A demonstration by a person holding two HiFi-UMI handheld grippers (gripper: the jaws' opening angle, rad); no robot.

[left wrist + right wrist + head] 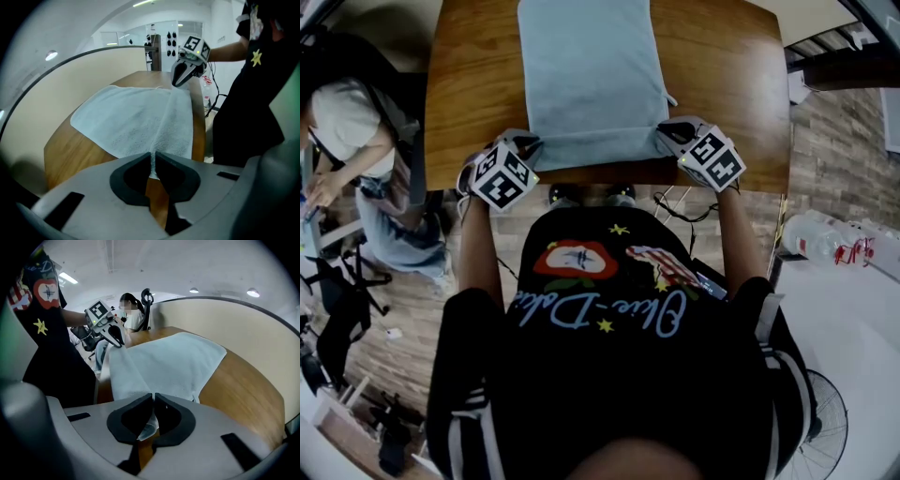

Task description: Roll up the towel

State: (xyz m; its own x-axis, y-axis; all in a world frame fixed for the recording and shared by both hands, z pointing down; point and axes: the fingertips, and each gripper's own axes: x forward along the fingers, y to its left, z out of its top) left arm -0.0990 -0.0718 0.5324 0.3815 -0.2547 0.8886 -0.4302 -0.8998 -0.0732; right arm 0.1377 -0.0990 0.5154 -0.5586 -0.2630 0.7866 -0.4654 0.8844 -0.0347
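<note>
A pale blue terry towel [586, 80] lies spread on a brown wooden table [722, 84], its near edge at the table's front. From the head view, the left tongs [528, 147] and right tongs [667, 136] sit at the towel's two near corners, but their tips are hard to make out. The gripper views settle it: each pair is closed tight on a corner, with cloth pinched between the dark pads. The left gripper view also shows what looks like a raised crease running across to the right tongs, which the head view does not reveal.
</note>
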